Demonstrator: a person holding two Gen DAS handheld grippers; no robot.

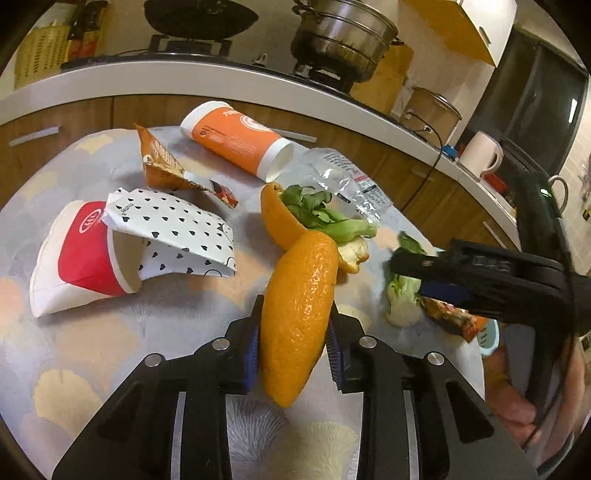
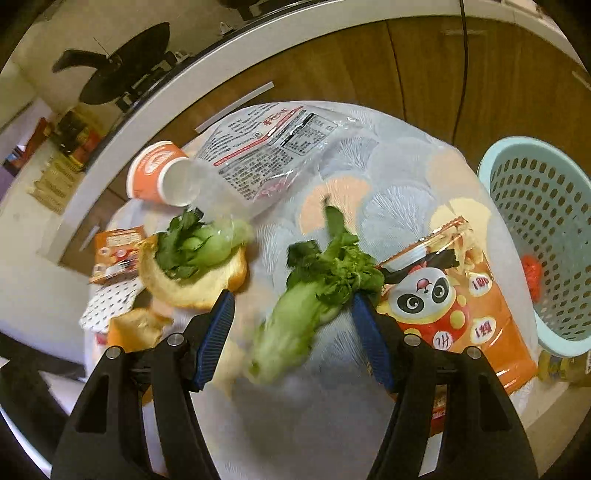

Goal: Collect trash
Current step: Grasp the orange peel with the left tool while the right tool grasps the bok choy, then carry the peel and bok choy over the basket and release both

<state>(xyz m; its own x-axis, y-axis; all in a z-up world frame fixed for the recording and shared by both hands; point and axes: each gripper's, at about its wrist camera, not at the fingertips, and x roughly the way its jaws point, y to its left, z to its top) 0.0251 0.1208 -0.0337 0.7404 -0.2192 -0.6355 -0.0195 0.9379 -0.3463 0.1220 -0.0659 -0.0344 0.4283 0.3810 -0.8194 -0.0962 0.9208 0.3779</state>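
Note:
My left gripper point(image 1: 293, 343) is shut on a large piece of orange peel point(image 1: 297, 314), held just above the round table point(image 1: 66, 347). My right gripper point(image 2: 291, 332) is open, its fingers on either side of a green bok choy stalk point(image 2: 306, 295) that lies on the table; in the left wrist view it point(image 1: 406, 273) stands over the same stalk point(image 1: 402, 299). A second peel piece holding bok choy leaves point(image 1: 291, 218) lies mid-table. Scattered trash: a red paper cup point(image 1: 77, 258), a heart-print paper bag point(image 1: 177, 232), an orange cup point(image 1: 236, 138), an orange wrapper point(image 1: 162, 162), a clear plastic bag point(image 2: 269, 151), a panda snack bag point(image 2: 447, 306).
A light blue perforated basket point(image 2: 546, 236) stands just off the table's right edge with something red inside. A kitchen counter point(image 1: 221, 79) with a stove, steel pot point(image 1: 343, 33) and white kettle point(image 1: 480, 153) curves behind the table.

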